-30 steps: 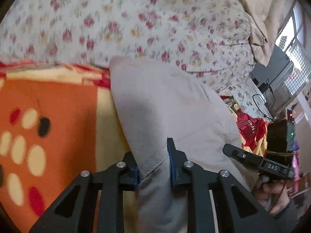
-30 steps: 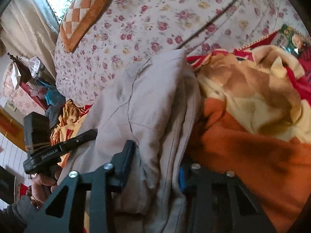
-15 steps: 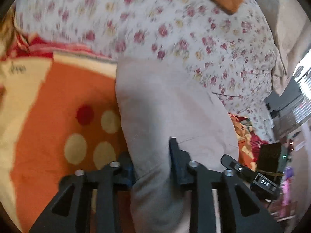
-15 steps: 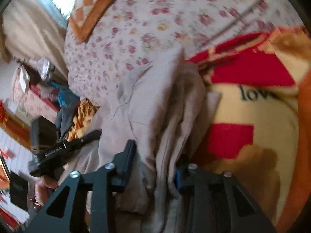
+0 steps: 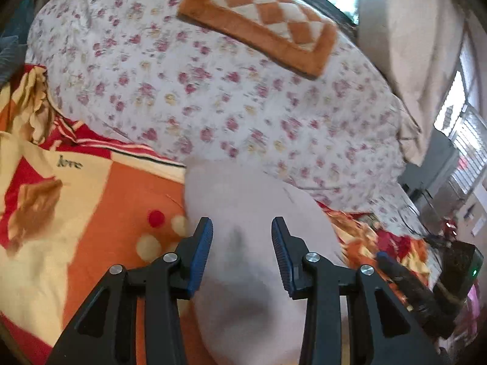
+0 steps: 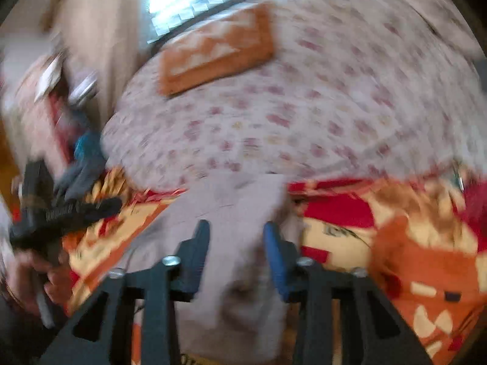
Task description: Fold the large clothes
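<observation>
The left claw [image 5: 242,237] is spread, its 2 blue-padded fingers [image 5: 201,251] standing apart on either side of the beige garment [image 5: 243,273] with a clear gap between each pad and the cloth; nothing is pinched. The right claw [image 6: 236,243] is spread as well, 1 finger [image 6: 275,258] to each side of the same garment [image 6: 237,289], though that view is smeared by motion blur and contact between pads and cloth cannot be judged.

The garment lies as a folded, elongated bundle on the bed, on top of the orange, red and cream blanket [image 5: 91,213] that covers the near part of the bed. Its far end reaches up to, and seems to touch, the floral quilt [image 5: 213,91] heaped across the far side of the bed. In the left view a dark shadow falls on the cloth between the fingers.

An orange-and-cream checked mat [image 5: 268,21] lies on top of the quilt toward the bed's far edge, below a bright window. The blanket carries the printed word "love" near its left side. In the right view the person's left hand [image 6: 27,273] grips the other tool's handle beside the bed's left edge, blurred.
</observation>
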`<action>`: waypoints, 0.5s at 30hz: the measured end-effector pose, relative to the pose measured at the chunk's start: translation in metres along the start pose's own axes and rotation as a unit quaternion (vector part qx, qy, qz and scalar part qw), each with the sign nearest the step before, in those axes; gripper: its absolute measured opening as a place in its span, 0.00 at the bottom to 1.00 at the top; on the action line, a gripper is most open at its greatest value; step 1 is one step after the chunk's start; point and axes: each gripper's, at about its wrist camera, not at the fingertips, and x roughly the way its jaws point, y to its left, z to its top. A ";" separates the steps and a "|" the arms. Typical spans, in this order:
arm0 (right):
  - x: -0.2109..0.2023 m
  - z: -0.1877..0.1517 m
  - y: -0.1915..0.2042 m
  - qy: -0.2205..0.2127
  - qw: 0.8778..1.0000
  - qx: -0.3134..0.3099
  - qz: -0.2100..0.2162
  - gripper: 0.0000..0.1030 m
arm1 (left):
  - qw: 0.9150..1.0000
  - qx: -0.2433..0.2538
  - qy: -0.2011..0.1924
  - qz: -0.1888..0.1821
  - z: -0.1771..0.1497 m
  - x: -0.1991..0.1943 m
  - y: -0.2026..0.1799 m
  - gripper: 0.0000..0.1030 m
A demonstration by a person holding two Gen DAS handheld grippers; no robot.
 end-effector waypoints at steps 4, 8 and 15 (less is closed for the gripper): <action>0.031 -0.018 0.030 0.084 0.995 -0.056 -0.013 0.18 | 0.997 0.013 0.072 0.036 -0.034 0.016 -0.015 0.12; 0.065 -0.043 0.005 0.200 0.979 -0.006 -0.047 0.08 | 0.982 0.030 0.163 0.090 -0.067 0.051 -0.017 0.12; 0.064 -0.039 0.001 0.202 0.979 0.011 -0.019 0.21 | 0.984 0.003 0.160 0.073 -0.062 0.051 -0.010 0.12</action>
